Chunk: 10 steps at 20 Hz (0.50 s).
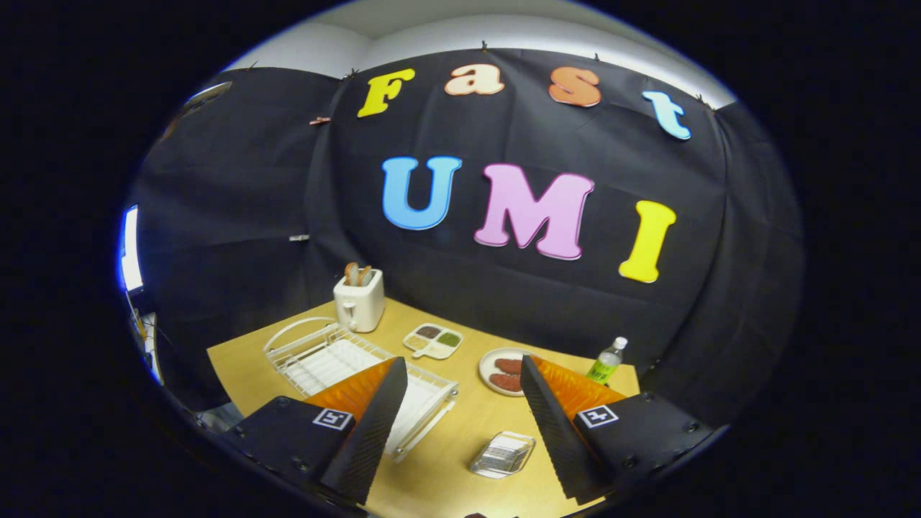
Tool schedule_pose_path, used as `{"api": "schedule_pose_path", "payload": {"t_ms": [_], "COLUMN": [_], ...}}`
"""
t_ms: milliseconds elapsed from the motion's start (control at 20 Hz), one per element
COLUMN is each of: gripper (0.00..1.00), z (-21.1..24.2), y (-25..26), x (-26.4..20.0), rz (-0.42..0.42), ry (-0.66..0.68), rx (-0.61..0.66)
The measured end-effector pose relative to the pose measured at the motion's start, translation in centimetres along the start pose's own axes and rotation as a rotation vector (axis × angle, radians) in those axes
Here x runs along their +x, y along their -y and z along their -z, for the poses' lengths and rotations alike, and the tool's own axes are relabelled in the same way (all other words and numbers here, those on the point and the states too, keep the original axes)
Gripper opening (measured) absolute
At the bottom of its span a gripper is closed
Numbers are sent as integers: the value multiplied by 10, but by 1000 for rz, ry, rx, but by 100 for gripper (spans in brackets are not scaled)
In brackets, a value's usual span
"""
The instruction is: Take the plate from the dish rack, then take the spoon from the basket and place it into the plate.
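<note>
Now your gripper (460, 424) hangs high with fingers spread, holding nothing; the dish rack (338, 363) lies below, ahead by the left finger, plate unclear.

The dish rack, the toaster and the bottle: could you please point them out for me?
dish rack (327, 360): gripper view, on its ribbed white tray.
toaster (360, 302): gripper view, on its front face.
bottle (606, 363): gripper view, on its body.

i see a white wire dish rack (338, 360), a cream toaster (359, 301), a white plate (489, 370) with reddish-brown patties, a clear basket (503, 454) and a green-labelled bottle (606, 362) on the tan worktop (446, 467).
</note>
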<state>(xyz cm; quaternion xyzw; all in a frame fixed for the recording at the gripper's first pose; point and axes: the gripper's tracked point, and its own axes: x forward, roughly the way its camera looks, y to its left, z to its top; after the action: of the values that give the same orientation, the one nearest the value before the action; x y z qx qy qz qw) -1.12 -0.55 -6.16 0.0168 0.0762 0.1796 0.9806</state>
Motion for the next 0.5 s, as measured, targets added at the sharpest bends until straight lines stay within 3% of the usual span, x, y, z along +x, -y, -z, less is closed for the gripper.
{"api": "schedule_pose_path", "payload": {"t_ms": [350,500], "gripper": [98,98], "z": [-29,-32], "y": [49,58], "x": [-21,-23], "rz": [161,184], "ry": [81,91], "rx": [20,46]}}
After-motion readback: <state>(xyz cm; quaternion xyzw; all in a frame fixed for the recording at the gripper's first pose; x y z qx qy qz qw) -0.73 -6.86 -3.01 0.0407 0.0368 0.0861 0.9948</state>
